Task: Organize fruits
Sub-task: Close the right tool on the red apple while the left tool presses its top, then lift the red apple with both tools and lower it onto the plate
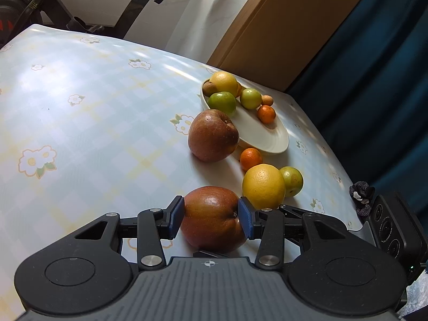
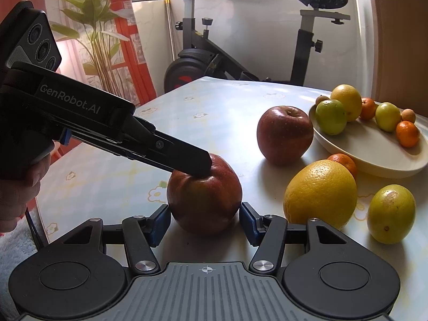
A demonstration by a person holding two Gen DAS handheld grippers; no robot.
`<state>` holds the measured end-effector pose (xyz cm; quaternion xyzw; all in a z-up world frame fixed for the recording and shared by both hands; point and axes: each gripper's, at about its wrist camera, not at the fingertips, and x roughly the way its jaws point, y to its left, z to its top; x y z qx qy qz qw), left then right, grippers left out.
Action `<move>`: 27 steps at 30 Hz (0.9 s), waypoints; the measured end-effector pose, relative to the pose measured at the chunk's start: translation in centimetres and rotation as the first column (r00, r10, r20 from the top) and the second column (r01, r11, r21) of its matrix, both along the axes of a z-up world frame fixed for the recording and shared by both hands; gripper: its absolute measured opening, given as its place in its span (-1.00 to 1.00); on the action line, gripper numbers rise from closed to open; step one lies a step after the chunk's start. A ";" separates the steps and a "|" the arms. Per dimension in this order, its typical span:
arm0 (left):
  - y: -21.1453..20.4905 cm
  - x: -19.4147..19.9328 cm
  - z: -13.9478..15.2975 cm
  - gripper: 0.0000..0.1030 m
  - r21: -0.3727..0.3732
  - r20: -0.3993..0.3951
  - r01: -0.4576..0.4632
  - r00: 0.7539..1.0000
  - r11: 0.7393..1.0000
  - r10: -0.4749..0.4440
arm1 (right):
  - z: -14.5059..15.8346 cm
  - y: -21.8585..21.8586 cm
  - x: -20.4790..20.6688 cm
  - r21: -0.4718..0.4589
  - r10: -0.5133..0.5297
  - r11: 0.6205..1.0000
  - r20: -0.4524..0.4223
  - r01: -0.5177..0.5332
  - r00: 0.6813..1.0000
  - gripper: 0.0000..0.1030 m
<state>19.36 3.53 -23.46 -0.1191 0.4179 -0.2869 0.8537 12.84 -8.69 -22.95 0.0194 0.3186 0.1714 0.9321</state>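
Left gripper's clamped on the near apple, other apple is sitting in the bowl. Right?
Half right. The left gripper is clamped on the near apple, but the other apple sits on the table beside the bowl, not in it; the right wrist view shows it.

Only one text can be read: "GenRobot.AI", in pale letters on the black body of the left gripper, seen in the right wrist view up and to the left of the right gripper's jaws. The small print around the lenses on each gripper's camera block is too small to read.
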 end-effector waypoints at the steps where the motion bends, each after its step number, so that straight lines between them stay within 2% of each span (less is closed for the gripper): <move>1: 0.0 0.0 0.1 -0.10 0.001 -0.007 -0.003 1.000 1.000 0.003 | 0.0 0.0 0.0 0.002 0.001 1.000 -0.001 -0.001 1.000 0.02; 4: -0.1 0.0 0.4 -0.10 0.002 -0.029 -0.006 1.000 1.000 0.007 | 0.3 -0.2 -0.3 0.011 0.000 1.000 -0.001 0.000 1.000 0.02; 8: -0.4 -0.2 1.5 -0.10 0.002 -0.016 0.002 1.000 1.000 -0.002 | 1.3 -0.6 -1.0 0.020 -0.011 1.000 0.033 0.010 0.999 0.02; 13: -1.4 -1.0 4.1 -0.10 0.008 0.037 0.015 0.999 1.000 -0.015 | 3.6 -1.3 -1.7 0.029 -0.034 0.999 0.079 0.032 0.996 0.02; 18: -2.8 -0.8 7.2 -0.10 0.001 0.097 0.052 0.994 0.999 -0.052 | 6.9 -2.5 -1.8 -0.006 -0.053 0.999 0.125 0.054 0.991 0.02; 23: -4.8 -0.1 10.6 -0.10 -0.026 0.167 0.079 0.983 0.997 -0.073 | 10.7 -4.7 -1.2 -0.035 -0.060 0.997 0.184 0.068 0.981 0.02; 27: -7.2 0.8 12.2 -0.11 -0.013 0.211 0.110 0.972 0.994 -0.105 | 12.6 -7.0 -0.1 -0.050 -0.067 0.996 0.200 0.078 0.978 0.02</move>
